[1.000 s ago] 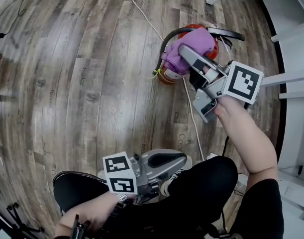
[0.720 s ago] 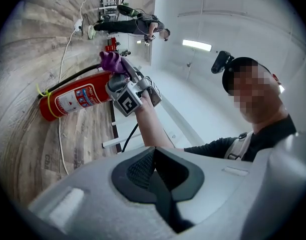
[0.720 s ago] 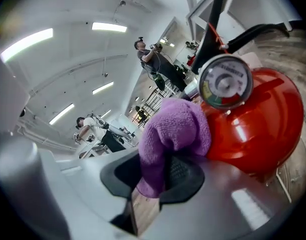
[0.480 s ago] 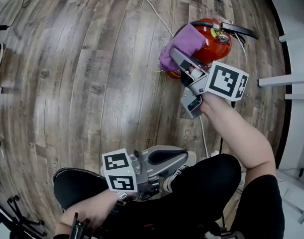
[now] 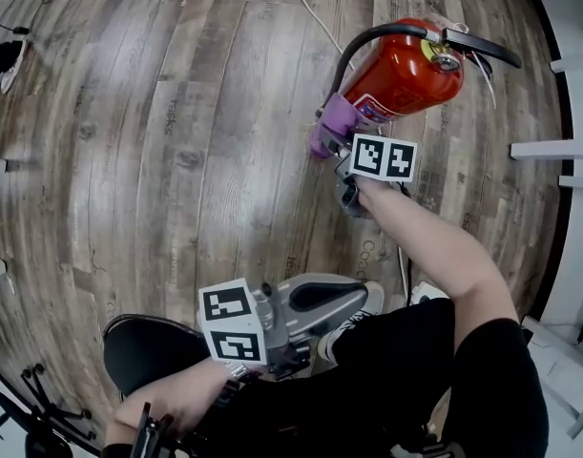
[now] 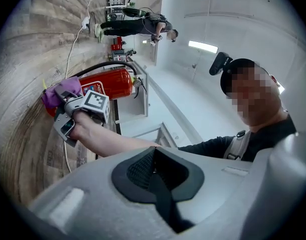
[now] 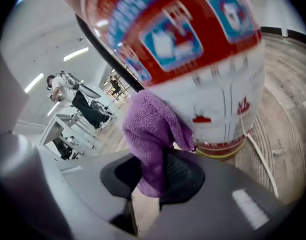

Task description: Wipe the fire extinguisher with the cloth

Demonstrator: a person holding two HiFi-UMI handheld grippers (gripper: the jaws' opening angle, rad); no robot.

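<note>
You had the right gripper (image 5: 337, 143) clamped on the purple cloth (image 5: 326, 122), its jaws closed on a bunched fold. The cloth was pressed against the lower part of the red fire extinguisher (image 5: 406, 72), just above its base. The extinguisher stood on the wooden floor (image 5: 176, 113), ahead of you and to your right. Your left gripper (image 5: 353, 301) sat low by your knee, jaws together with nothing between them, well apart from the work. I judged the wiping to be under way, not finished. The cloth met only one patch low on the cylinder, and the upper body, the black hose (image 5: 353, 51) and the handle (image 5: 482, 48) looked left to do, though nothing showed which surfaces were already clean.
</note>
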